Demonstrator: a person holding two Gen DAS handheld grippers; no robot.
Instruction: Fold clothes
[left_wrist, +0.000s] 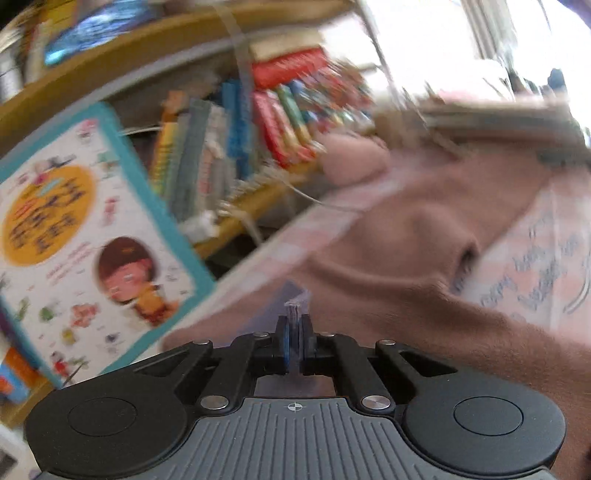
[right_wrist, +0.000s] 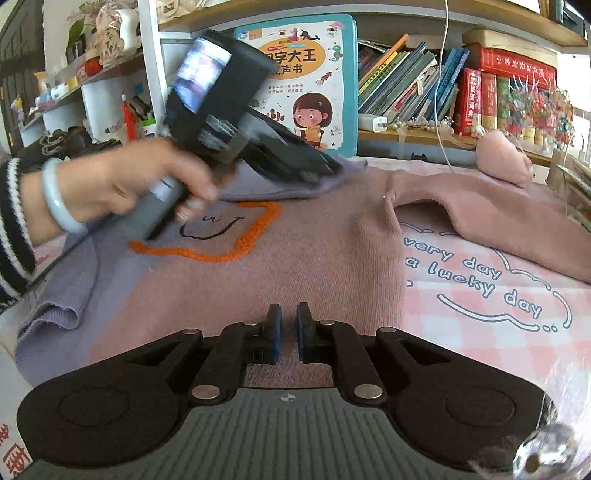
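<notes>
Pink sweater spread on a checked cloth, left claw gripping its lilac edge.

The sweater (right_wrist: 303, 258) lies flat on the cloth (right_wrist: 480, 332) before a bookshelf (right_wrist: 424, 136), one sleeve (right_wrist: 498, 218) stretched toward the right. A hand (right_wrist: 129, 181) holds the left claw (left_wrist: 294, 325), its jaws pressed together on a thin fold of lilac fabric at the sweater's far edge. The right claw (right_wrist: 289, 330) hovers above the near hem, jaws narrowly apart, holding nothing.

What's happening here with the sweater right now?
A person is folding a pink sweater spread on a checked cloth. The left tool is shut on the sweater's lilac sleeve and carries it across the body. The right tool hovers open, empty, above the hem.
</notes>
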